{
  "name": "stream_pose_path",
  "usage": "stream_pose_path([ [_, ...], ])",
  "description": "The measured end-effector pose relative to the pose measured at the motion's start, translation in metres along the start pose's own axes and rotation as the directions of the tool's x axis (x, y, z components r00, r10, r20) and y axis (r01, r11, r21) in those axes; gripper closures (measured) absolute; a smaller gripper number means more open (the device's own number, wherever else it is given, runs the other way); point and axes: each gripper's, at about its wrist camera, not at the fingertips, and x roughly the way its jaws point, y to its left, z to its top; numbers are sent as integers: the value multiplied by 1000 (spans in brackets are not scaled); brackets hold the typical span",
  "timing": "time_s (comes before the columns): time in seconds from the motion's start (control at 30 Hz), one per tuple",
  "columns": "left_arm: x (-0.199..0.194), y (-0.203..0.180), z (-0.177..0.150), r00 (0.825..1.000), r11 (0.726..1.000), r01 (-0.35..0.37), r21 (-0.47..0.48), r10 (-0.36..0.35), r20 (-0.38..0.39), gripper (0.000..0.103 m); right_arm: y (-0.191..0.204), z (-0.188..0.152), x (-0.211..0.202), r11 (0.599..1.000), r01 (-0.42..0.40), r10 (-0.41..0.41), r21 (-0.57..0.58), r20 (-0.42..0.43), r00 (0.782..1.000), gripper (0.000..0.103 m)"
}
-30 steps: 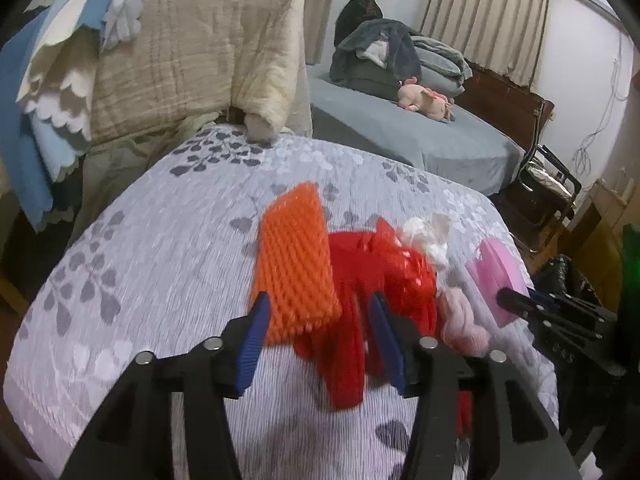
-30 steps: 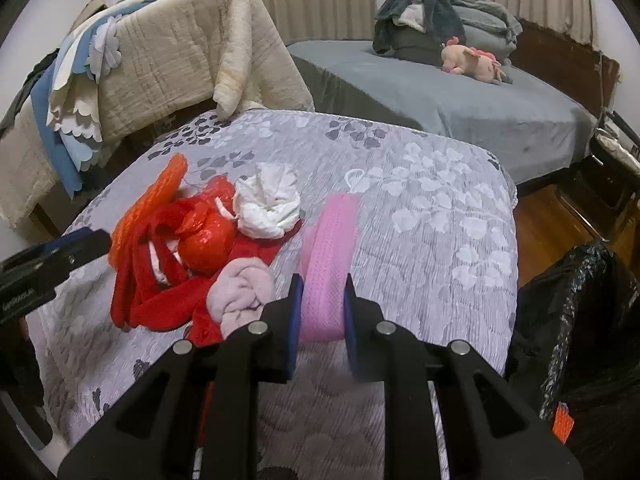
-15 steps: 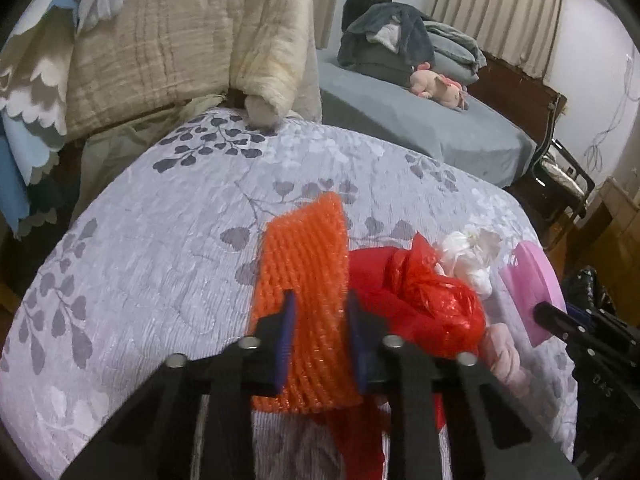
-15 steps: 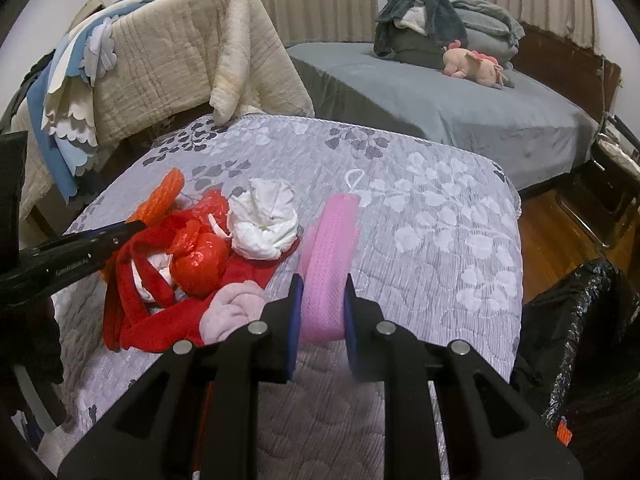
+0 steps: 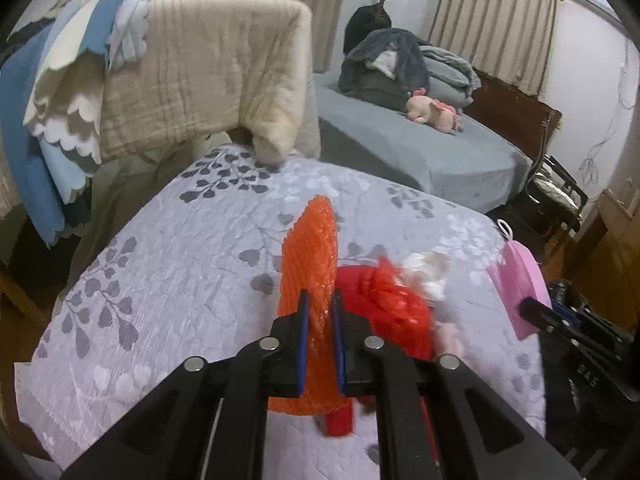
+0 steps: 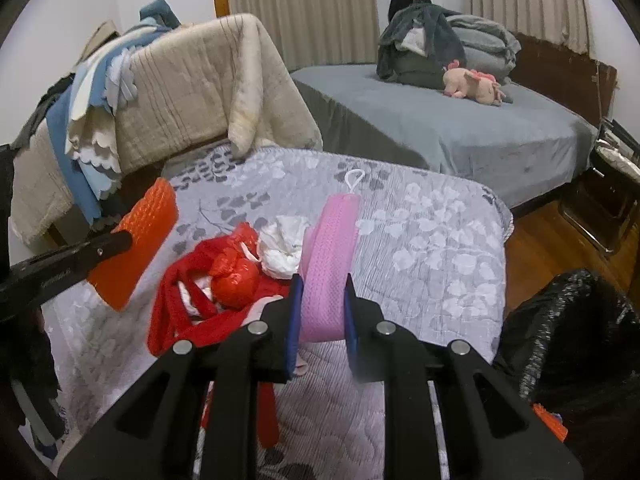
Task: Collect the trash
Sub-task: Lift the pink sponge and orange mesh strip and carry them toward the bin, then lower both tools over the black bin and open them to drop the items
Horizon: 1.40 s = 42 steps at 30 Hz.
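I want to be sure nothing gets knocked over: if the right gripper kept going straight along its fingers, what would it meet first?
Probably only the grey floral bedcover. The right gripper is shut on the pink mesh piece, which leads. The white crumpled wad lies just left of that line; depth is hard to judge.

Left gripper (image 5: pixel 319 307): jaws just closed, blue pads (image 5: pixel 303 340) now pressing both faces of orange foam net (image 5: pixel 308 256), net standing upright between them, lifted clear of bedspread. Gripper pointing forward and down, black frame filling lower view

Right gripper (image 6: pixel 320 292): jaws clamped on pink mesh strip (image 6: pixel 330 256), strip upright between blue pads (image 6: pixel 293 320). Same forward-down tilt. Grippers side by side, apart, not touching
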Motion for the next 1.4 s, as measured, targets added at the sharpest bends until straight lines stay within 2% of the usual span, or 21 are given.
stream_pose_path([
  [0.47, -56, -75, -20, 994, 993, 106, 57, -108, 24, 92, -12, -7, -79, 1000, 2, -3, 5, 79, 997, 85],
  [0.77, -78, -122, -29, 983, 978, 176, 109, -181, 33, 93, -39, -21, -125, 999, 33, -37, 40, 128, 991, 85],
  [1.03, -88, -170, -32, 966, 953, 249, 171, -257, 25, 92, -71, -33, -162, 993, 89, -100, 77, 165, 981, 85],
  [1.4, -88, -245, -41, 930, 895, 356, 270, -367, -8, 92, -128, -60, -204, 967, 200, -227, 159, 170, 959, 85],
])
